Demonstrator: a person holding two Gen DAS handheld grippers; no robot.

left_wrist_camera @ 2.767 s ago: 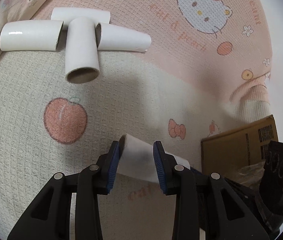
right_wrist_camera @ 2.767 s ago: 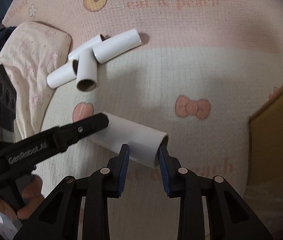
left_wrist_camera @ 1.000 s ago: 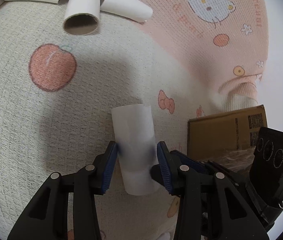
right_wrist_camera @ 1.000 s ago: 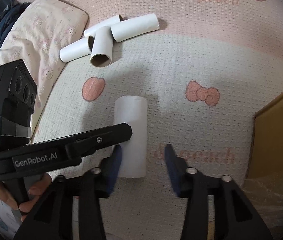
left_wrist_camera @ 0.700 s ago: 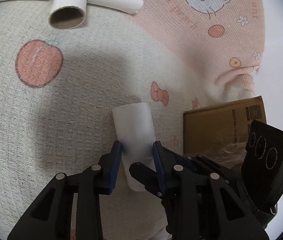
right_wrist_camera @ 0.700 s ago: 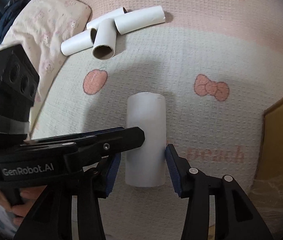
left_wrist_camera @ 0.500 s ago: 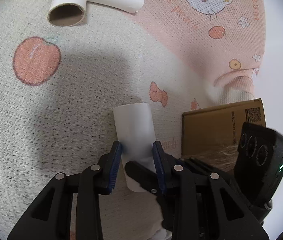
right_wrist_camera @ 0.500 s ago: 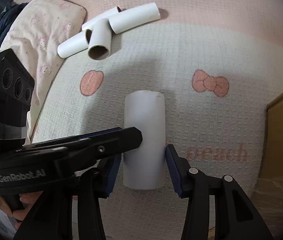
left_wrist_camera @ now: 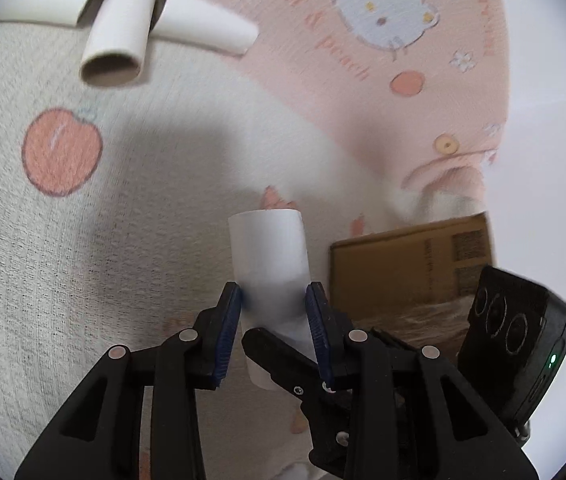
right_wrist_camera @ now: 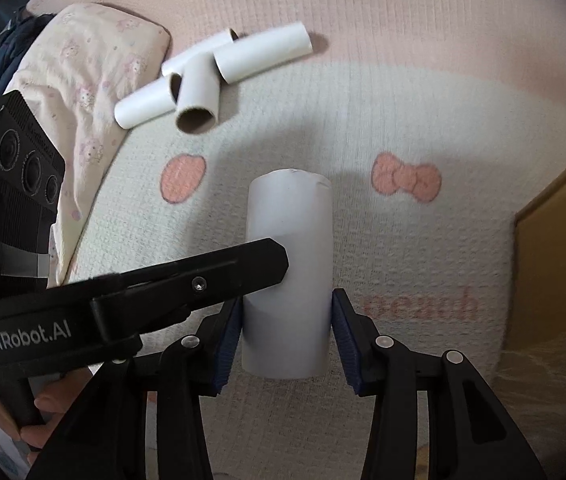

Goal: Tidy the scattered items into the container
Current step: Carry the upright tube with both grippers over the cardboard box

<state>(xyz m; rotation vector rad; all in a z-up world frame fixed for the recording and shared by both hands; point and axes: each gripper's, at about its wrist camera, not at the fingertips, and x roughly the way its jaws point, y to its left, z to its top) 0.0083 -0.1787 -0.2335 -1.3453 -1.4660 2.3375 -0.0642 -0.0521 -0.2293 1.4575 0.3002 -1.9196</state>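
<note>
A white cardboard tube [left_wrist_camera: 269, 256] is held above the bed between the blue pads of my left gripper [left_wrist_camera: 274, 316], which is shut on it. The same tube [right_wrist_camera: 287, 240] stands between the pads of my right gripper [right_wrist_camera: 286, 322]; both pads touch its sides, so it is shut on it too. The left gripper's finger [right_wrist_camera: 187, 276] crosses in front from the left. Several more white tubes [left_wrist_camera: 119, 28] lie in a heap at the far left, also in the right wrist view [right_wrist_camera: 203, 76]. A brown cardboard box [left_wrist_camera: 407, 268] sits to the right, its wall also in the right wrist view [right_wrist_camera: 559, 248].
A pink and cream patterned blanket [right_wrist_camera: 403, 120] covers the bed. A pale pillow [right_wrist_camera: 79, 68] lies at the left by the tube heap. Crinkled plastic [right_wrist_camera: 547, 392] lines the box's inside.
The tube was turned from lying crosswise to pointing forward and lifted. The right gripper opened, then closed on it again beside the left gripper. Both grippers have drifted slightly forward with it.
</note>
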